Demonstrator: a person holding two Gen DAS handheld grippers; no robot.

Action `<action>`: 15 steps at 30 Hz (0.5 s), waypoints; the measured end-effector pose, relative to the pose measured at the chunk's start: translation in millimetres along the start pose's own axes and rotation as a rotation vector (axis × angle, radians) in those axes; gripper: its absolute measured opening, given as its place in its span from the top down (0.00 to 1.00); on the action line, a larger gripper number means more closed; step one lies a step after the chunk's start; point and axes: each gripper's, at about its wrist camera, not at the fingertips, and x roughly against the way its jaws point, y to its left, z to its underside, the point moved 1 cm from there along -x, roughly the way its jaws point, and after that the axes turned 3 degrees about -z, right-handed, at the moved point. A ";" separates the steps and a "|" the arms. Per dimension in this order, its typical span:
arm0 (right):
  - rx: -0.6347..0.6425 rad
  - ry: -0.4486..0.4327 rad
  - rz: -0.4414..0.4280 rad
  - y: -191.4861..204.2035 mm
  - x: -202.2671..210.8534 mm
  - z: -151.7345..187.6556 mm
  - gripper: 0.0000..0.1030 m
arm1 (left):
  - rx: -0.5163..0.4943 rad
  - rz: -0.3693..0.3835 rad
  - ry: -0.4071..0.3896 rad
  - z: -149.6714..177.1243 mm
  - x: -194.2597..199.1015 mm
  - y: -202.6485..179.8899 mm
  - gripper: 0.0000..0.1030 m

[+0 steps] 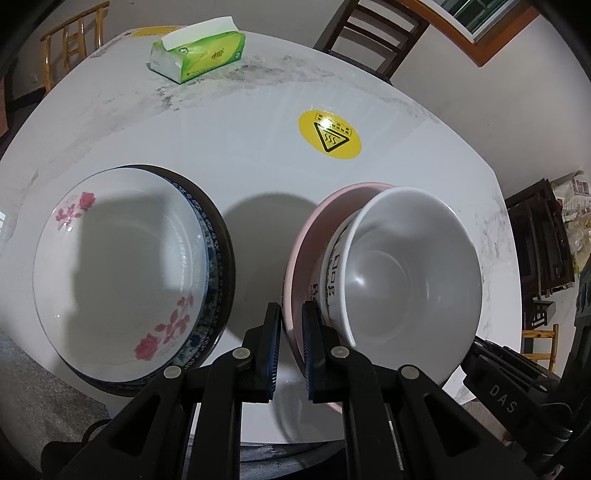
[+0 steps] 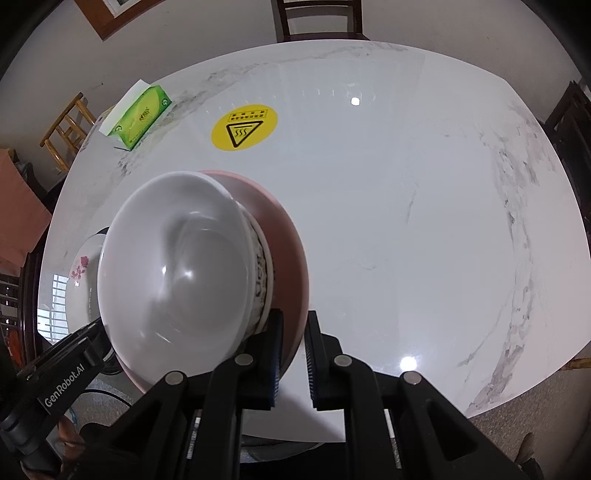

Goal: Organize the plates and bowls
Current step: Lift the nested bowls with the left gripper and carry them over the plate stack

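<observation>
A pink bowl [image 1: 306,236] [image 2: 288,258] carries a white bowl [image 1: 406,266] [image 2: 177,266] with dark lettering on its outside. Both are tilted and look raised off the white marble table [image 1: 258,129]. My left gripper [image 1: 291,325] is shut on the pink bowl's left rim. On the opposite rim my right gripper [image 2: 295,332] is shut as well. To the left a plate with red flowers [image 1: 122,266] [image 2: 83,269] lies on top of a blue-patterned plate [image 1: 212,251] and a dark one beneath it.
A green tissue box [image 1: 197,51] [image 2: 138,118] lies at the table's far side, and a yellow heat-warning sticker [image 1: 330,134] [image 2: 243,127] is on the tabletop. Wooden chairs [image 1: 373,33] [image 2: 317,18] stand behind the table.
</observation>
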 end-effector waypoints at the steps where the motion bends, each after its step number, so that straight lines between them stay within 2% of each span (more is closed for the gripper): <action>1: 0.002 0.002 0.000 1.9 0.9 -0.8 0.89 | -0.001 -0.002 0.000 -1.4 1.1 0.5 0.93; 15: 0.069 -0.028 -0.013 37.7 28.1 -15.3 0.89 | 0.014 -0.017 -0.047 -18.5 38.0 19.9 0.93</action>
